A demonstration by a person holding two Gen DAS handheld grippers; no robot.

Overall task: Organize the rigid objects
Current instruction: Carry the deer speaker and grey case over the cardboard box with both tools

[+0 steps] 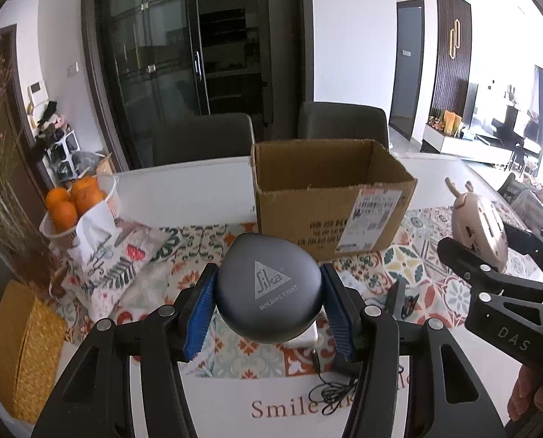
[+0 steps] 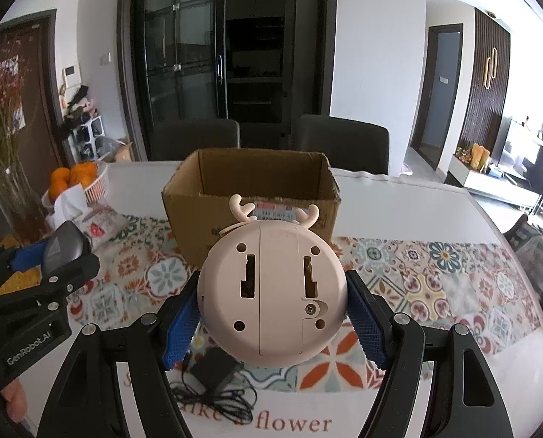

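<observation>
My left gripper [image 1: 268,299] is shut on a dark grey rounded Sika case [image 1: 268,286], held above the patterned table runner [image 1: 162,281]. My right gripper [image 2: 271,314] is shut on a round beige clock with antlers [image 2: 271,288], its back toward the camera. An open cardboard box [image 1: 330,200] stands upright on the table beyond both grippers; it also shows in the right wrist view [image 2: 249,182]. The right gripper with the clock [image 1: 479,230] shows at the right of the left wrist view. The left gripper with the case [image 2: 61,248] shows at the left of the right wrist view.
A white basket of oranges [image 1: 78,200] and a patterned pouch [image 1: 114,262] sit at the left. A black adapter with tangled cable [image 2: 213,376] lies below the grippers. A yellow woven box [image 1: 19,350] and a vase of dried flowers [image 2: 5,153] stand far left. Two chairs [image 1: 341,124] stand behind the table.
</observation>
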